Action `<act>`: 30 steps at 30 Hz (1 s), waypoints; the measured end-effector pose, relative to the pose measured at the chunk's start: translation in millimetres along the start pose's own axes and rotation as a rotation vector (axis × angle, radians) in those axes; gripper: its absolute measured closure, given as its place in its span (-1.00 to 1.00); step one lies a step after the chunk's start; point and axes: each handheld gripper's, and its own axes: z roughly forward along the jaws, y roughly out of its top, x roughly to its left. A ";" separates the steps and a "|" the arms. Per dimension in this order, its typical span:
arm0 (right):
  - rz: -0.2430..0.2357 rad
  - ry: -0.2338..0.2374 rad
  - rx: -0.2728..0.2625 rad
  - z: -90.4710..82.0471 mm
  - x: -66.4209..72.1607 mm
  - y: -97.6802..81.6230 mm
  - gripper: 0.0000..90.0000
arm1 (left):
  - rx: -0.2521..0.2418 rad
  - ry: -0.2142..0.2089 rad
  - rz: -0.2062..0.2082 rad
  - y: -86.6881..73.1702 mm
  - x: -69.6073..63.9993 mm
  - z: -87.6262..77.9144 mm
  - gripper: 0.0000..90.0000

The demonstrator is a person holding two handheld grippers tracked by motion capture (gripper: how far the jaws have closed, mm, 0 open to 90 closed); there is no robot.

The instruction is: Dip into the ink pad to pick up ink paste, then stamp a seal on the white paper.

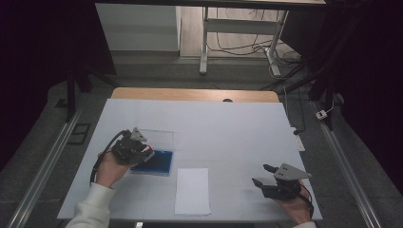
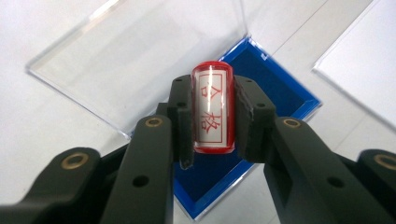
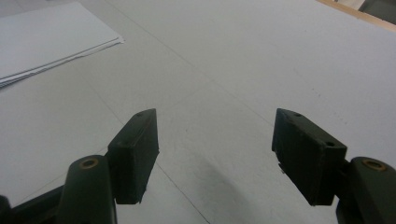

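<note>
**Left tool clamped on a red stamp above its open blue case**

The left tool [image 2: 212, 114] has its two black jaws pressed against opposite sides of a small red stamp [image 2: 212, 109], a cylinder whose white label carries red characters. The stamp stands upright between the pads, directly over the blue tray [image 2: 280, 93] of an open case. The case's clear lid [image 2: 130, 60] lies flat on the worktop, hinged back from the tray's far edge. In the high view the left tool [image 1: 142, 151] sits at the near-left corner of the case [image 1: 159, 161], held by a hand [image 1: 111, 168] in a white sleeve. Just beside the case, toward the middle of the near edge, lies a white sheet of paper [image 1: 192, 191]. The right tool [image 1: 263, 175] rests low on the white worktop [image 1: 228, 128], well apart from the paper and the case; in its own view its jaws [image 3: 215, 154] stand wide apart with nothing between them, above bare surface.
</note>
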 end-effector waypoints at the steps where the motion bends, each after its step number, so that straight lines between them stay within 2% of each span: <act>1: -0.002 -0.003 0.005 -0.3 0.0 0.2 -0.31 | -0.009 -0.004 -0.001 0.3 0.3 -3.0 0.56; 6: 0.003 0.003 0.002 0.2 -0.5 -0.4 -0.31 | -0.044 -0.021 0.003 2.4 -0.4 -14.3 0.56; 15: 0.001 0.003 0.006 -0.1 -0.6 -0.7 -0.31 | -0.085 -0.051 0.000 2.8 -1.0 -23.3 0.56; 30: -0.003 0.004 0.008 0.5 0.6 -0.2 -0.30 | -0.102 -0.074 0.011 4.0 -4.2 -25.9 0.56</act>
